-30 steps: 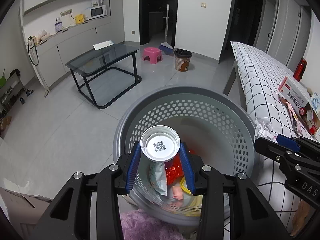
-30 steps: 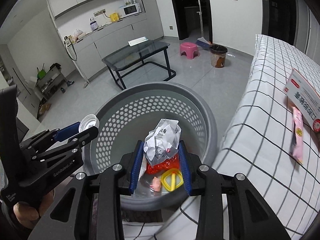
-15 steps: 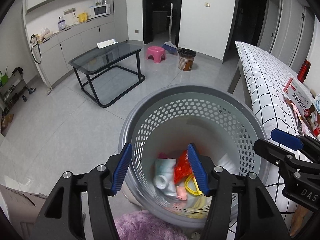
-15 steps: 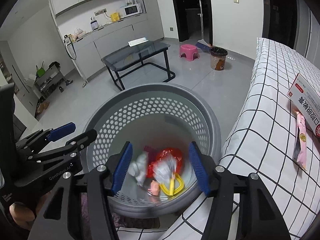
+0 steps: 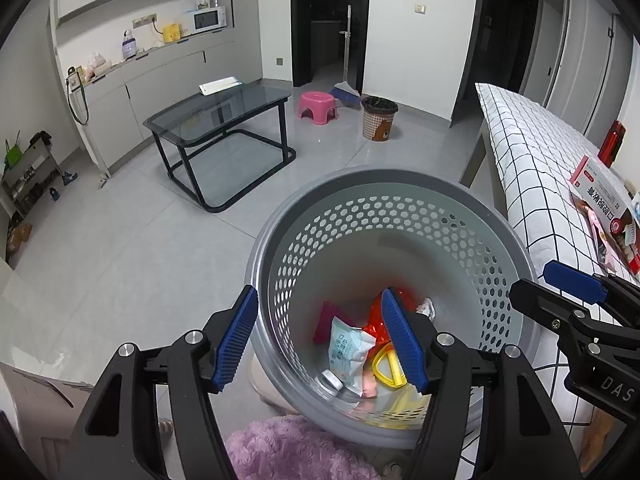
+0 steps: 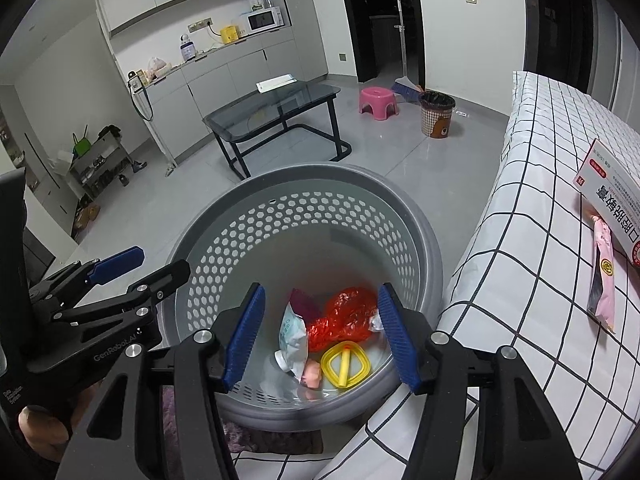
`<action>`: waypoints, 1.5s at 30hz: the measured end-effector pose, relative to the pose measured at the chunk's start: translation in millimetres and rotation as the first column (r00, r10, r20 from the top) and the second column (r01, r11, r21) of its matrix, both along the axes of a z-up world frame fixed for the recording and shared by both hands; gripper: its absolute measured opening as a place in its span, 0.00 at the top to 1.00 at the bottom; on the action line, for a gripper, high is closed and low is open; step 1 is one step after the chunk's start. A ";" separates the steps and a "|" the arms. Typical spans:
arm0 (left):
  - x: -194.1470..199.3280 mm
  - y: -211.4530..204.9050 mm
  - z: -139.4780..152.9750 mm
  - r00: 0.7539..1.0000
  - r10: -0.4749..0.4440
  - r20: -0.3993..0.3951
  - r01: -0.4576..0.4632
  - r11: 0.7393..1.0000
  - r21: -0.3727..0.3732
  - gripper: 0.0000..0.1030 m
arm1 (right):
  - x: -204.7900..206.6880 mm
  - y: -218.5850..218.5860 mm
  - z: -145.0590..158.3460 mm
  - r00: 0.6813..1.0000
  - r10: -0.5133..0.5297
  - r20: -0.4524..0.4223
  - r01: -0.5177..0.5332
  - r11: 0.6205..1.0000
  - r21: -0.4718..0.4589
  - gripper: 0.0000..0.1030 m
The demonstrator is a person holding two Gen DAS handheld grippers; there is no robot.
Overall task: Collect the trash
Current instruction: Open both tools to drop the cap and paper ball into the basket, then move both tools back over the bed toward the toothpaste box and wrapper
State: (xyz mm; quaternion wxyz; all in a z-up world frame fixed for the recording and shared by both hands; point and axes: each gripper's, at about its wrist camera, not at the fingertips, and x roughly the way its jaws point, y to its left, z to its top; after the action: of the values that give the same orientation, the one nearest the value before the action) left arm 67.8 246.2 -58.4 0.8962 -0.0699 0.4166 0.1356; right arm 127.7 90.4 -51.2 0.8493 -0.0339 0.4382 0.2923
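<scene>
With the left gripper opening and the right gripper open, both empty above the basket, wrappers lie inside while a box and pink packet remain at the table's right edge.

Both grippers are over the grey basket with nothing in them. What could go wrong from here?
1. The left gripper, jaws opening and empty, straddles the basket rim; swinging away could snag and tip the basket.
2. The right gripper sits close beside the left; turning toward the table together, they might collide.
3. The pink packet lies partly under the box; pulling it may drag the box.
</scene>
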 end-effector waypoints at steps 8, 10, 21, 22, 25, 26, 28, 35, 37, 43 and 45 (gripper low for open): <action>-3.8 -2.8 7.2 1.000 0.005 0.013 -0.005 1.000 0.008 0.31 | -5.3 -6.9 2.4 1.000 -0.011 0.003 0.011 1.000 0.010 0.45; -5.4 -4.4 9.4 1.000 0.005 0.016 -0.005 1.000 0.013 0.28 | -7.0 -9.1 3.6 1.000 -0.015 0.005 0.015 1.000 0.012 0.45; -13.6 -24.8 25.6 0.999 -0.020 0.045 0.018 0.999 0.030 0.20 | -21.9 -40.9 18.2 0.998 -0.061 0.033 0.060 0.998 0.035 0.42; -13.6 -28.0 27.5 0.999 -0.023 0.047 0.022 0.999 0.032 0.19 | -23.0 -45.8 18.6 0.997 -0.067 0.035 0.066 0.997 0.036 0.42; -13.7 -38.3 32.7 0.998 -0.036 0.053 0.034 0.999 0.036 0.18 | -25.9 -63.3 21.8 0.995 -0.091 0.043 0.089 0.995 0.042 0.42; -13.6 -42.5 35.2 0.998 -0.042 0.056 0.040 0.999 0.036 0.17 | -26.5 -69.7 22.9 0.994 -0.099 0.047 0.097 0.994 0.044 0.42; -13.1 -51.2 40.2 0.997 -0.053 0.064 0.051 0.998 0.038 0.15 | -25.7 -84.0 25.5 0.992 -0.117 0.052 0.114 0.992 0.048 0.42; -0.4 -91.6 55.1 0.991 -0.101 0.090 0.098 0.995 0.032 0.11 | -24.7 -139.5 34.6 0.980 -0.181 0.078 0.178 0.983 0.037 0.39; 5.1 -104.1 57.8 0.989 -0.117 0.094 0.115 0.993 0.023 0.11 | -21.2 -160.2 39.4 0.975 -0.204 0.092 0.202 0.979 0.024 0.39; 23.4 -147.1 62.2 0.980 -0.172 0.102 0.174 0.985 -0.005 0.10 | 3.4 -220.0 53.7 0.959 -0.245 0.141 0.251 0.968 -0.028 0.32; 28.9 -161.3 62.3 0.976 -0.189 0.104 0.191 0.981 -0.010 0.10 | 15.8 -237.2 56.6 0.960 -0.238 0.146 0.247 0.968 -0.045 0.32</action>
State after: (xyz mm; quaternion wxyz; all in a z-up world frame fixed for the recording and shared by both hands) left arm 96.7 84.9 3.9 0.9245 -0.0457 0.3763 0.0412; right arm 143.5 -146.8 5.4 0.9058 -0.0271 0.3875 0.1691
